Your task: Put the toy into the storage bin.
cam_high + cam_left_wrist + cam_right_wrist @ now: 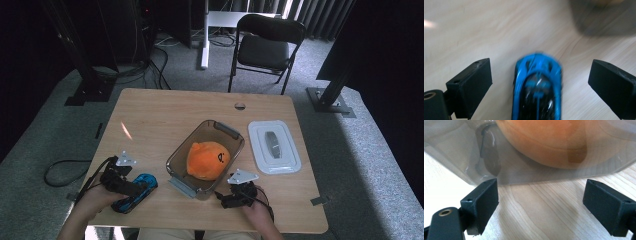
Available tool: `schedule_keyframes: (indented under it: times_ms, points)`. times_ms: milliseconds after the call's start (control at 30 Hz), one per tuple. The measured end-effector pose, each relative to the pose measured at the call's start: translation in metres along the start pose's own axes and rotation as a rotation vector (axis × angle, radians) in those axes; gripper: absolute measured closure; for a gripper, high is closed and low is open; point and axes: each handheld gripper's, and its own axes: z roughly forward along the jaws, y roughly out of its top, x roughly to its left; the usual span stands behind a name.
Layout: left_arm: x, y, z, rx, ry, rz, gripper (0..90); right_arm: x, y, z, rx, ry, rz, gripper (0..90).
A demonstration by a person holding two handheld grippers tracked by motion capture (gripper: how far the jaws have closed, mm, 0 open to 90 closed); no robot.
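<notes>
Left tongs (539, 82) apart, straddling blue toy car (537, 87) | right tongs (540, 205) apart | no writing readable

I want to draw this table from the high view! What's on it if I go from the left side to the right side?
Left gripper → blue toy car → clear container holding an orange plush toy → right gripper → white lid.

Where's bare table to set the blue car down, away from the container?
The far left of the table, beyond the blue toy car and left of the clear container with its orange plush, is bare. The front is crowded: both grippers, container, white lid at right.
</notes>
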Motion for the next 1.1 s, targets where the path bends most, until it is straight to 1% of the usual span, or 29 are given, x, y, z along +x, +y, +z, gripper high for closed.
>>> schedule_keyframes:
  times_ms: [33, 67, 167, 200, 267, 300, 467, 500, 533, 600, 700, 733, 867, 933, 967, 1033, 1100]
  points:
    - [0.002, -0.005, 0.002, 0.005, -0.003, -0.017, 5.7, 0.0, 0.0, -0.001, -0.001, 0.003, 0.003, 12.8]
    - [0.003, -0.009, 0.003, 0.013, -0.011, -0.024, 5.7, -0.001, -0.001, -0.001, -0.002, 0.005, 0.008, 12.8]
    - [0.004, -0.02, 0.007, 0.026, -0.023, -0.035, 5.7, -0.002, -0.002, -0.001, 0.003, 0.008, 0.012, 12.8]
    - [0.004, -0.023, 0.008, 0.032, -0.024, -0.03, 5.7, -0.002, -0.002, 0.0, 0.006, 0.007, 0.008, 12.8]
    - [0.002, -0.027, 0.01, 0.045, -0.024, 0.0, 5.7, -0.001, -0.002, 0.0, 0.008, 0.013, 0.002, 12.8]
    - [0.0, -0.03, 0.012, 0.053, -0.016, 0.009, 5.7, -0.001, -0.002, 0.0, 0.01, 0.012, 0.002, 12.8]
    - [-0.001, -0.038, 0.02, 0.09, 0.008, 0.03, 5.7, -0.002, -0.002, 0.0, 0.009, 0.019, 0.007, 12.8]
    - [-0.001, -0.04, 0.021, 0.09, 0.002, 0.032, 5.7, -0.002, -0.002, 0.0, 0.009, 0.019, 0.007, 12.8]
    - [0.0, -0.041, 0.022, 0.095, 0.004, 0.035, 5.8, -0.002, -0.002, 0.0, 0.01, 0.018, 0.006, 12.9]
    - [0.0, -0.042, 0.024, 0.107, 0.022, 0.031, 5.8, -0.002, -0.002, 0.0, 0.012, 0.019, 0.006, 12.9]
    - [-0.001, -0.043, 0.028, 0.118, 0.022, 0.021, 5.8, -0.002, -0.002, 0.0, 0.013, 0.021, 0.007, 12.9]
    - [-0.002, -0.043, 0.029, 0.12, 0.015, 0.031, 5.9, -0.002, -0.002, 0.0, 0.012, 0.02, 0.007, 12.9]
    - [-0.002, -0.042, 0.033, 0.124, 0.022, 0.028, 6.1, -0.002, -0.003, 0.0, 0.012, 0.022, 0.008, 12.9]
    - [-0.002, -0.042, 0.035, 0.135, 0.032, 0.034, 6.1, -0.002, -0.003, 0.0, 0.012, 0.021, 0.008, 12.9]
    - [-0.001, -0.043, 0.036, 0.131, 0.029, 0.027, 6.1, -0.002, -0.003, 0.0, 0.012, 0.022, 0.009, 12.9]
    - [0.001, -0.044, 0.038, 0.124, 0.008, 0.007, 6.1, -0.002, -0.003, 0.0, 0.009, 0.02, 0.01, 12.9]
    - [0.002, -0.044, 0.039, 0.12, 0.005, 0.006, 6.1, -0.003, -0.003, -0.001, 0.005, 0.022, 0.015, 12.9]
